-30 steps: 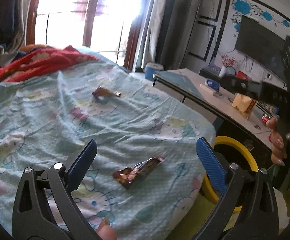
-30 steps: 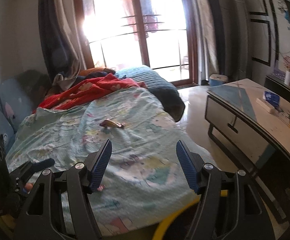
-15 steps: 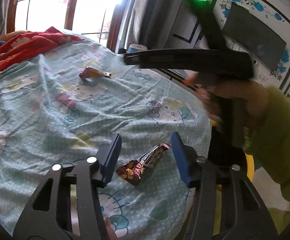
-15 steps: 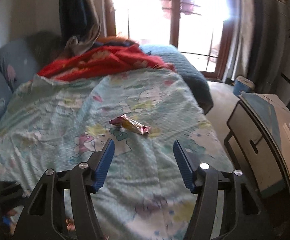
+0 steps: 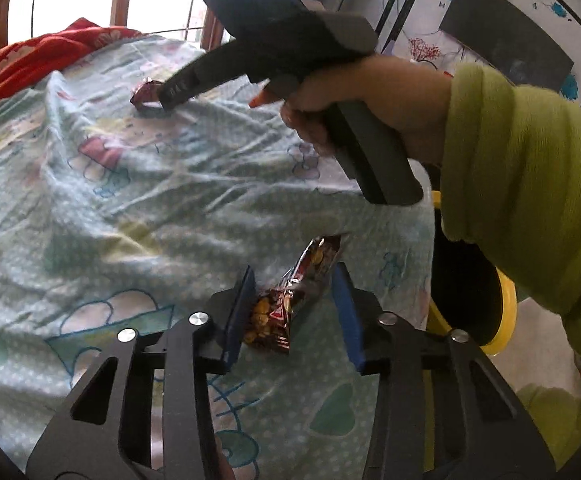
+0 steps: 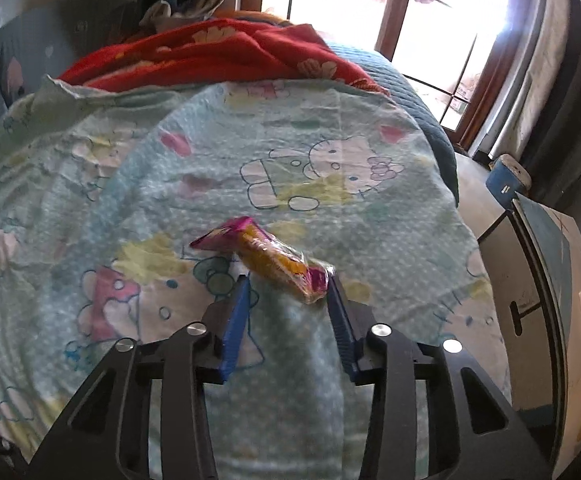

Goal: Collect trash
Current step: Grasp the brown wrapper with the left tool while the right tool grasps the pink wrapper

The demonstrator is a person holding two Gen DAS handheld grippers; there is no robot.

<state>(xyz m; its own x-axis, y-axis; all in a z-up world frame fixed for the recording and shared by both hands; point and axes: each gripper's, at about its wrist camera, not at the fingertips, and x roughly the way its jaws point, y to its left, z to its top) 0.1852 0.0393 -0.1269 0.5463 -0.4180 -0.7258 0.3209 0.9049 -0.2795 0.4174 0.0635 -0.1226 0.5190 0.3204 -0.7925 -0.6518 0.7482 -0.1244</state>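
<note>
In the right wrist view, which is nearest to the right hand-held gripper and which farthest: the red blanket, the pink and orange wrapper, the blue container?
1. Pink and orange wrapper: at the right hand-held gripper fingertips.
2. Blue container: on the floor, far right.
3. Red blanket: far end of the bed; too close to the container to rank firmly.

Glossy crinkled foil wrapper; shiny clear plastic snack packet; matt wrinkled cloth bedsheet; soft knit sleeve.

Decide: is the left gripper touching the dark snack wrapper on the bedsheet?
Touching. The left wrist view shows the left gripper with its left pad against the dark wrapper; its jaws have just been closing.
</note>
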